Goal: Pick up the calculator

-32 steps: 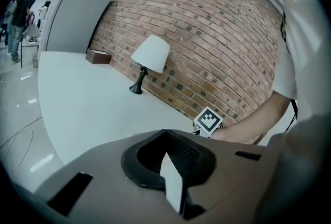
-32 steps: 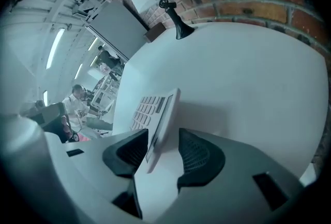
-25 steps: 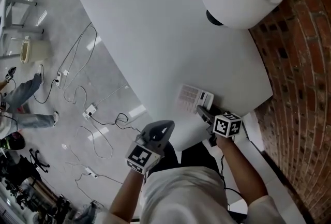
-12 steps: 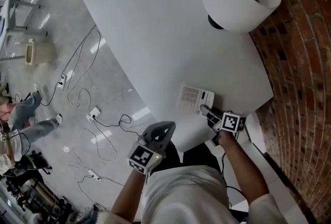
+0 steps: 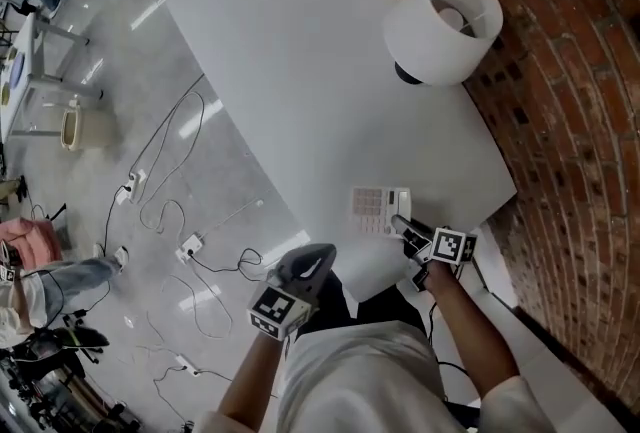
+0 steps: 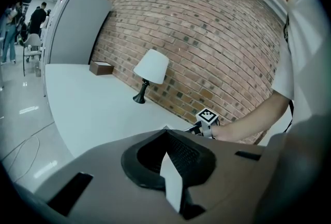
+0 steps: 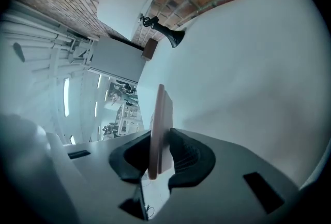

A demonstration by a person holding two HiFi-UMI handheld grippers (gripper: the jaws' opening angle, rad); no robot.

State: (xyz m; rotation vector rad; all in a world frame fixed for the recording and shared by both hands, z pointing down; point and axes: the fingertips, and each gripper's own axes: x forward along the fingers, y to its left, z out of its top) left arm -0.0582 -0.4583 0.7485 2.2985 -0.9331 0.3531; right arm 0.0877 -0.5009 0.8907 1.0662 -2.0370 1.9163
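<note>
Now, head view: the calculator (image 5: 380, 209) sits by the near right corner of the tabletop (image 5: 300, 71), right gripper (image 5: 408, 229) at its edge. Left gripper view: left gripper (image 6: 166, 137) closed, empty. Right gripper view: jaws, just closing, clamp the calculator edge-on; grasp made, lifting clear apparently remains.

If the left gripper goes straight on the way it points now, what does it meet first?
Probably the calculator held by the right gripper: both views put it just beyond the left gripper. Depth is unclear; it might strike the white table first.
</note>
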